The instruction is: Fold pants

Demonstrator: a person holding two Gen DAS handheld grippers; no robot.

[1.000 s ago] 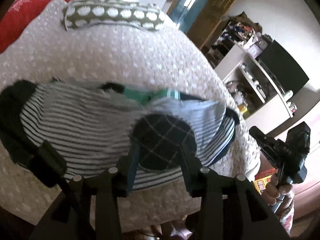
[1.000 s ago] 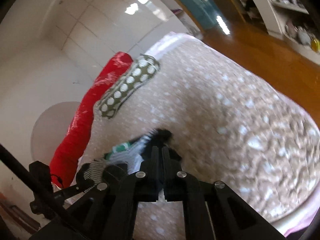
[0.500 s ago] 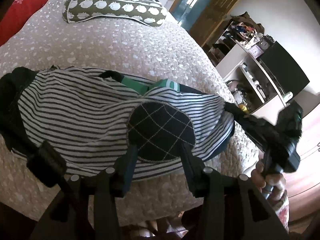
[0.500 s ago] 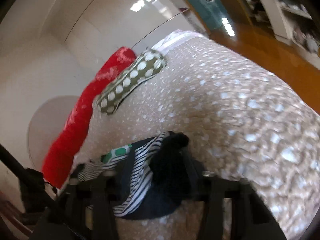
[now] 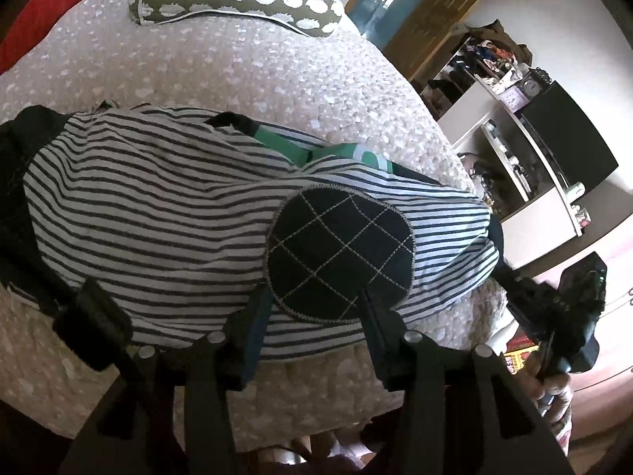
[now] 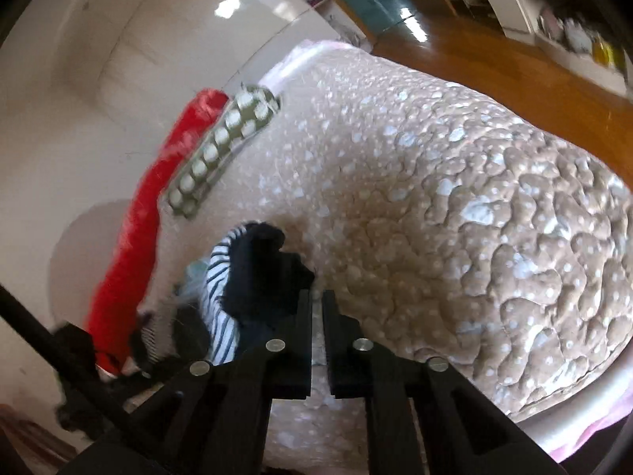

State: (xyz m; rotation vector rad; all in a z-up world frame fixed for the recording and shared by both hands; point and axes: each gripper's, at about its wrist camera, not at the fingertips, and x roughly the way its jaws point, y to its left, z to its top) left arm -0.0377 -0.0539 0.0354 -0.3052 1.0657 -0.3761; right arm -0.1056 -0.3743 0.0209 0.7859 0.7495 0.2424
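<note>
Left wrist view: striped pants [image 5: 166, 213] lie crosswise on the bed [image 5: 245, 67], long axis left-right; left gripper [image 5: 312, 308] parted, empty, nearest, over the near hem. Right gripper [image 6: 316, 301], jaws just opening, narrow gap, empty, beside the dark cuff.

The pants [image 5: 166, 213] are soft striped knit cloth with a matt dark quilted patch [image 5: 340, 257] stitched on. They lie on a bedspread [image 6: 455, 206] of puckered, rough-textured cloth. At the upper right of the right wrist view the wooden floor [image 6: 494, 63] looks glossy, and both grippers look like matt black plastic.
</note>
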